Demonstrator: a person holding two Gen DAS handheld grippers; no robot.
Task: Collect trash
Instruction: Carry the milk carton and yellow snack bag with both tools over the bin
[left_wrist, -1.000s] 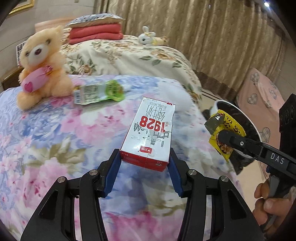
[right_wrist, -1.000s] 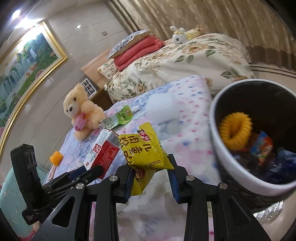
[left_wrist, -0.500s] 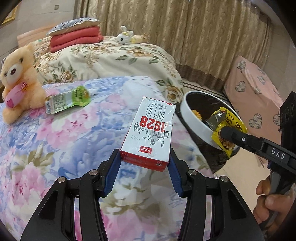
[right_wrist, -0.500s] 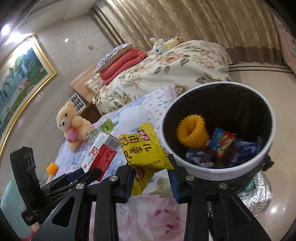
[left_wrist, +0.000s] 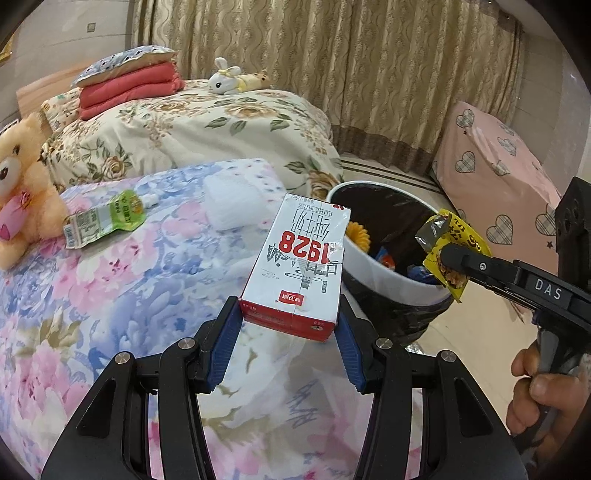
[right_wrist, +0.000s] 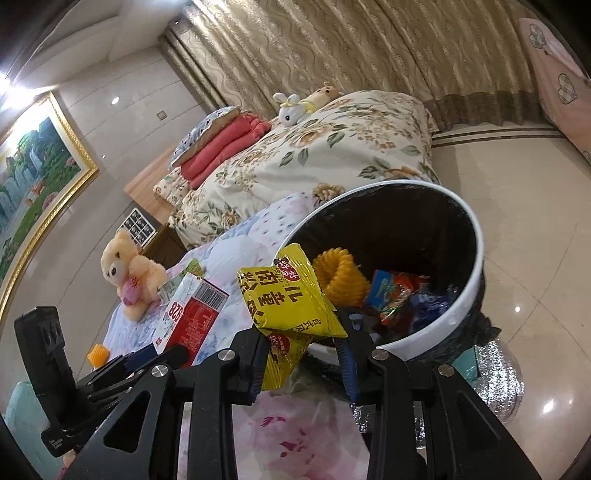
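At far left, one plush bear (left_wrist: 18, 184) sits on the floral blanket (left_wrist: 110, 288), against the frame edge. Just right of it lies one green-and-white pouch (left_wrist: 105, 218), flat, with open blanket around it. Further right rests one white wad (left_wrist: 236, 203), near the blanket's far edge and apart from the pouch. The left gripper (left_wrist: 290, 332) is at centre, jaws clamped on the lower end of one milk carton (left_wrist: 306, 269), which is held clear above the blanket and points toward the bin. Right of the carton stands one white-rimmed trash bin (left_wrist: 391, 280) with a black liner, on the floor just beside the blanket's edge; its mouth is open and unobstructed. The right wrist view shows inside it one yellow ribbed ring (right_wrist: 341, 277) and several coloured wrappers (right_wrist: 402, 299), too jumbled to count. The right gripper (right_wrist: 301, 354) has jaws clamped on one yellow snack packet (right_wrist: 291, 299), held over the near rim of the bin; in the left wrist view the packet (left_wrist: 448, 254) hangs above the bin's right rim. Bare tiled floor (right_wrist: 517, 177) extends beyond the bin. Behind, a second bed (left_wrist: 207, 122) carries one stack of folded red bedding (left_wrist: 129, 88) and two small plush toys (left_wrist: 236, 79).
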